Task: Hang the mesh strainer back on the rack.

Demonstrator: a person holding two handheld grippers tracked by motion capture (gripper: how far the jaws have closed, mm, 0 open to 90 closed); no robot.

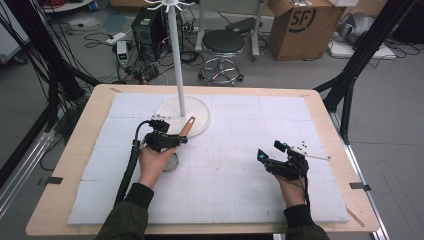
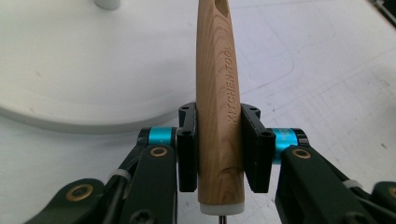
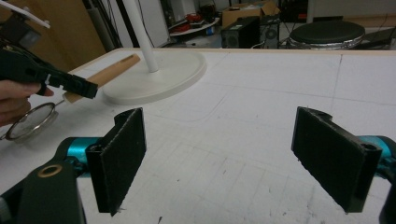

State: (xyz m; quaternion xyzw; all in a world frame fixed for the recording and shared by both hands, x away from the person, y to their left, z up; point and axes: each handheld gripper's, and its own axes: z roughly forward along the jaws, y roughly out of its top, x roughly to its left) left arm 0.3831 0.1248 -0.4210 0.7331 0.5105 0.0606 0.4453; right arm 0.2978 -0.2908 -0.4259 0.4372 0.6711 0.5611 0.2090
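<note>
A sieve with a light wooden handle [image 1: 188, 126] [image 2: 217, 93] [image 3: 109, 72] is held off the mat, its round mesh bowl [image 1: 172, 162] [image 3: 30, 122] hanging below the person's left hand. My left gripper [image 1: 182, 140] [image 2: 218, 140] [image 3: 70, 84] is shut on the handle near its bowl end. The handle's free end points at the round base [image 1: 197, 112] [image 2: 70, 70] [image 3: 163, 70] of a white stand. My right gripper [image 1: 269, 150] [image 3: 233, 154] rests low over the right side of the mat, open, with nothing between its pads.
The stand's white pole [image 1: 176, 60] rises from its base at the back centre and carries hooks at the top. A white gridded mat [image 1: 225, 200] covers the wooden table. Beyond the table stand a stool [image 1: 223, 42], a cardboard box [image 1: 305, 22] and a computer tower [image 1: 150, 27].
</note>
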